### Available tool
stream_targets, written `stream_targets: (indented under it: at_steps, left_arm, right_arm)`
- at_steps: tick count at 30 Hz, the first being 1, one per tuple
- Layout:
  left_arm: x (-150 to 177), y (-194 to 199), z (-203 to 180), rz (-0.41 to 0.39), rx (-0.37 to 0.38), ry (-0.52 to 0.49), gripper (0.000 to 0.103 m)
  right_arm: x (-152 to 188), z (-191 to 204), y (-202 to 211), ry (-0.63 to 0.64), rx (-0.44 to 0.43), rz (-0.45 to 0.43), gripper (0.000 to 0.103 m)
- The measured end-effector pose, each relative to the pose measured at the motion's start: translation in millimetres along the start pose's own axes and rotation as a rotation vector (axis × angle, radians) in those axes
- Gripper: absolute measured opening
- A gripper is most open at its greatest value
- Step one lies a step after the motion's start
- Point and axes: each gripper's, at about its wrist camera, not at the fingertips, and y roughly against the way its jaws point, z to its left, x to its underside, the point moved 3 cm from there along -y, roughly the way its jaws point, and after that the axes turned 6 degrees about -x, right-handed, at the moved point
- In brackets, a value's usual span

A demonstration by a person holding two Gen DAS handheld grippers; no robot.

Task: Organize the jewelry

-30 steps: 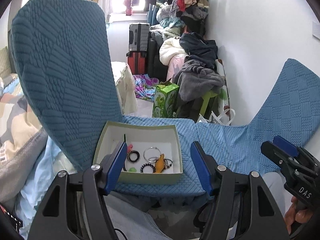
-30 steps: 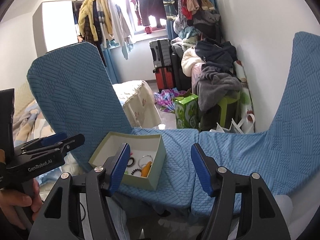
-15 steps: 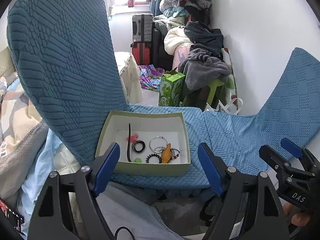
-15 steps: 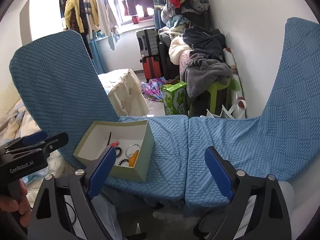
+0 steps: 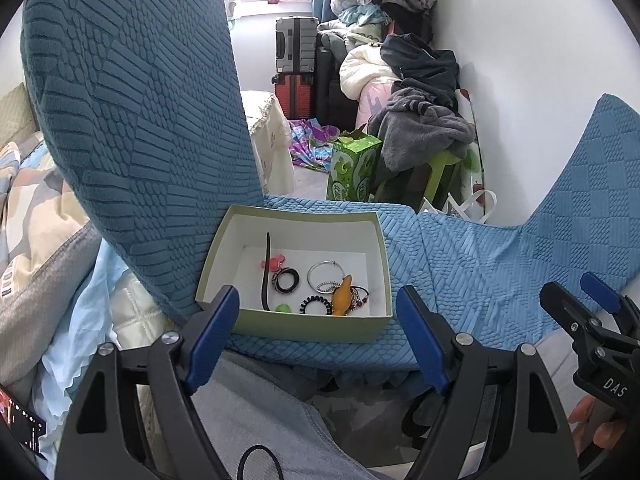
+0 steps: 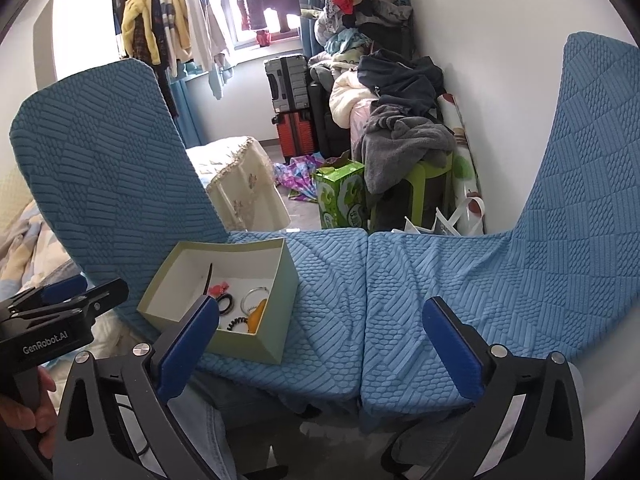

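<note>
A pale green open box (image 5: 298, 213) sits on the blue-covered seat (image 5: 460, 264), against the left chair back. Inside lie a silver ring (image 5: 323, 274), an orange piece (image 5: 342, 300), a black hair tie (image 5: 316, 306), a black hoop (image 5: 286, 280), a red clip (image 5: 274, 262) and a thin black stick (image 5: 265, 272). My left gripper (image 5: 317, 294) hangs open just short of the box's near wall, holding nothing. My right gripper (image 6: 320, 304) is over the seat to the right of the box (image 6: 256, 344); its jaws are opening and nothing is between them.
Two blue chair backs (image 6: 100, 168) flank the seats. Beyond the seat edge stand a green carton (image 5: 354, 168), suitcases (image 5: 296, 44), a heap of clothes (image 5: 420, 120) and a white bag (image 6: 448, 220). Bedding (image 5: 36, 208) lies left. A grey trouser leg (image 5: 256, 420) is below.
Both grippers' jaws have spread wider, the right one most. Both cameras have tipped down, so the box and seat now sit higher in both views.
</note>
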Motion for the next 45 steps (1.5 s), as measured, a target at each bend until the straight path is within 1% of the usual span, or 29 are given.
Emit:
stream_targets:
  at_steps: [7,17,23,31,34,45]
  left_arm:
    - [2,-2,4,0.005,-0.010,0.016,0.081]
    - [3,-6,9,0.021,-0.051,0.033,0.082]
    - [6,-8,11,0.035,-0.050,0.042,0.082]
    - [7,-3,9,0.018,-0.019,0.032,0.082]
    - [6,-1,11,0.009,-0.012,0.051,0.082]
    - [8,-3,16,0.015,-0.036,0.055,0.082]
  right_arm:
    - [-1,-1,-2,0.003,0.003,0.004,0.103]
    - [3,-3,-5,0.010,-0.003,0.012,0.103]
    - [4,-2,-8,0.020,0.001,0.020,0.103]
    - [6,1,-10,0.031,-0.001,0.028,0.103]
    - [6,1,-11,0.032,0.002,0.029,0.103]
    - [6,2,-10,0.039,-0.004,0.031,0.103]
